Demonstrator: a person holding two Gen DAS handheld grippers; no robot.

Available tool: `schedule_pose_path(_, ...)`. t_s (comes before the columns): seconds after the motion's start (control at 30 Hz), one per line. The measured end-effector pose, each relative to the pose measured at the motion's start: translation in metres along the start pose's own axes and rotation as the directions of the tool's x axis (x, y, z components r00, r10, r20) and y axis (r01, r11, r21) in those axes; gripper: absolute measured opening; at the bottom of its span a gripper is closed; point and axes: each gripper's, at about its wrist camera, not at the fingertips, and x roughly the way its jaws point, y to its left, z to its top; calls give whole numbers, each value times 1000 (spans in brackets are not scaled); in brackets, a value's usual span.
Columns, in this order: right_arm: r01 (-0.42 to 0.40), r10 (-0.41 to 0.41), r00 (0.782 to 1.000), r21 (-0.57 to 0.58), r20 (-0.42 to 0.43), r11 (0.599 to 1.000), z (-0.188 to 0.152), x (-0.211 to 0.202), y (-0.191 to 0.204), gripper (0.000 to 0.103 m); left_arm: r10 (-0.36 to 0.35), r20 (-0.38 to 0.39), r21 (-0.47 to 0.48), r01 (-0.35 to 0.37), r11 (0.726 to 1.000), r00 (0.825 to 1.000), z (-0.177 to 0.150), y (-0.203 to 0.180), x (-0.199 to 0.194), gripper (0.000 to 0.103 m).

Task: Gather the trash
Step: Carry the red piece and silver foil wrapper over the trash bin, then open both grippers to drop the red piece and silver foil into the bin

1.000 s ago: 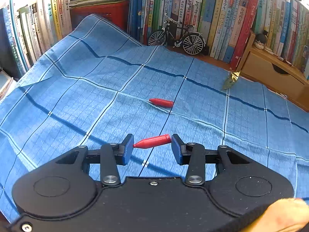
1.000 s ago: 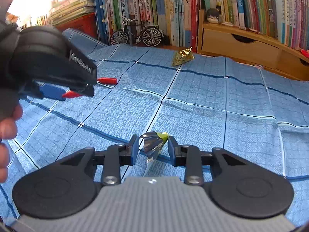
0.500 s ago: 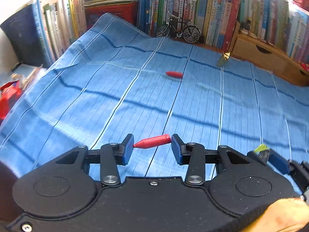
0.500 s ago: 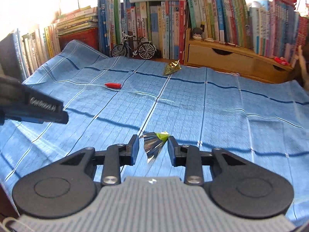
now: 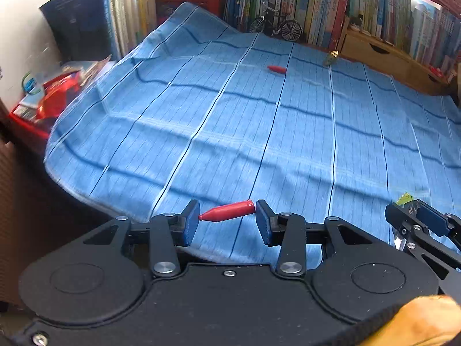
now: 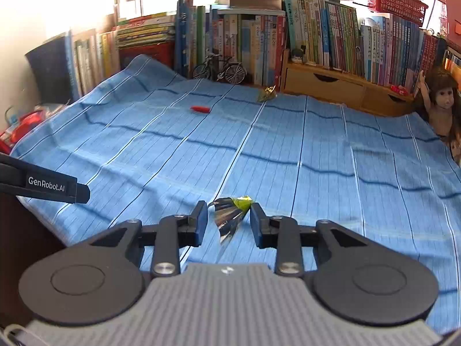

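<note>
Two red caps (image 5: 227, 213) (image 5: 277, 69), two foil wrappers (image 6: 232, 213) (image 6: 266, 93), one doll (image 6: 442, 106).

Blue striped cloth (image 6: 317, 150) over the worktop, rows of upright books (image 6: 331, 37), model bicycle (image 6: 220, 70), wooden drawer unit (image 6: 331, 86), doll (image 6: 442, 101), red basket (image 6: 394, 0)

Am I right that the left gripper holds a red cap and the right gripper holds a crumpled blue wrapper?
Not quite: the wrapper in the right gripper is silver and green, as the right wrist view shows. The left gripper does hold a red cap.
</note>
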Motion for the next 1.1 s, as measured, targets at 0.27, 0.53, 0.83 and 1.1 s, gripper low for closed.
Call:
schedule_pose_path(0.27,-38,37,999,-33,-34,999,-33,-33,33,38,2,-23,1,-2,1000,1000,-42,25,-19,39)
schedule_pose_path(0.53,-76,71,995,-68,-70,995,-54,-45,56,38,7,-66,-34,-9,999,998,-73,44,-19,33)
schedule_pose_path(0.83,-103,92,989,-92,-116,990,-66,-43,71,38,-43,-87,-85,36,996,995,-96,60,-10,31)
schedule_pose_path(1.1,-145,124,977,-118,-172,982,-80,-27,78,38,-61,-110,-121,48,991,992,-115,68,10,31)
